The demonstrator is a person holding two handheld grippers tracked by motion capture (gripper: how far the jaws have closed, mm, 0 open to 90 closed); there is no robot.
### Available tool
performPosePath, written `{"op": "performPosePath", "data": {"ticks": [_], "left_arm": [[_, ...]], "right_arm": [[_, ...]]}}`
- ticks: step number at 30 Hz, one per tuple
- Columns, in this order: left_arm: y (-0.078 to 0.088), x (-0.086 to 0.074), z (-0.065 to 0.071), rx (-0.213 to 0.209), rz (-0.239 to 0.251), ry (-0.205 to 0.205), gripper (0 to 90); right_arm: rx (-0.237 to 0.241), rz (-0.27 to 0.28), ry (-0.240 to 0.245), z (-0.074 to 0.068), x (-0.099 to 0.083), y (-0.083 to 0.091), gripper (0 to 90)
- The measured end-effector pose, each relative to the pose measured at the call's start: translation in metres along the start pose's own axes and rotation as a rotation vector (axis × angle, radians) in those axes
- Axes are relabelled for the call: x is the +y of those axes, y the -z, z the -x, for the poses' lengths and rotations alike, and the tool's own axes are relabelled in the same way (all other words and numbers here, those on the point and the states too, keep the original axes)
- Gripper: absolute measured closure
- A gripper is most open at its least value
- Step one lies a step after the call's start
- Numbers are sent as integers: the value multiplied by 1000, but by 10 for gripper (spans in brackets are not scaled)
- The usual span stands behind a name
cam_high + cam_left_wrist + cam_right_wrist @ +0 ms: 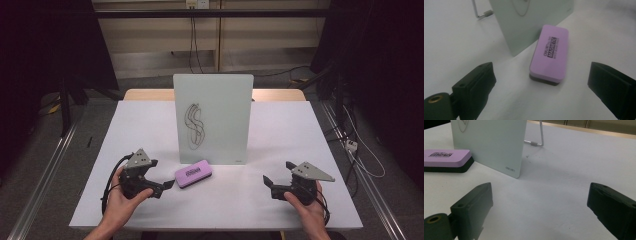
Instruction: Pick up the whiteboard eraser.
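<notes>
your left gripper (167,184) is open, the eraser (193,173) lies just right of it at centre frame (long axis slanting up-right), touching the board (213,117); your right gripper (276,176), also open, is farther.

Purple eraser (550,53) with black lettering; white board (213,117), black scribble.
</notes>
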State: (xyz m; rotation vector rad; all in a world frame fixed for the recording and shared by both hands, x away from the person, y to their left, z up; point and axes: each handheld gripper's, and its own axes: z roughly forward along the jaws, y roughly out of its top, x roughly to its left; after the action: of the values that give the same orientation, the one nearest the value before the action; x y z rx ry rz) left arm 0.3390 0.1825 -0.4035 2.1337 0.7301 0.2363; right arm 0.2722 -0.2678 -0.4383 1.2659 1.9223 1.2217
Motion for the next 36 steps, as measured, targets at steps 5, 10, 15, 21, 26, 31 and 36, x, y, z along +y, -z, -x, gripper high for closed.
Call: {"op": "performPosePath", "data": {"ticks": [5, 10, 15, 21, 26, 31, 36], "left_arm": [[-3, 15, 6, -33, -42, -54, 76], [-10, 27, 9, -71, -58, -88, 68], [-16, 31, 13, -85, -75, -112, 66], [-23, 36, 17, -88, -117, -161, 91], [-32, 45, 17, -84, -154, -183, 87], [-48, 51, 16, -92, -221, -190, 89], [-56, 59, 20, -105, -263, -212, 91]], "right_arm": [[1, 3, 5, -1, 0, 0, 63], [0, -2, 6, -1, 0, 1, 63], [7, 0, 5, -1, 0, 0, 63], [9, 2, 7, -2, 0, 1, 63], [10, 0, 7, -2, 0, 1, 63], [18, 5, 0, -2, 1, 1, 70], [23, 3, 2, -2, 1, 1, 67]]}}
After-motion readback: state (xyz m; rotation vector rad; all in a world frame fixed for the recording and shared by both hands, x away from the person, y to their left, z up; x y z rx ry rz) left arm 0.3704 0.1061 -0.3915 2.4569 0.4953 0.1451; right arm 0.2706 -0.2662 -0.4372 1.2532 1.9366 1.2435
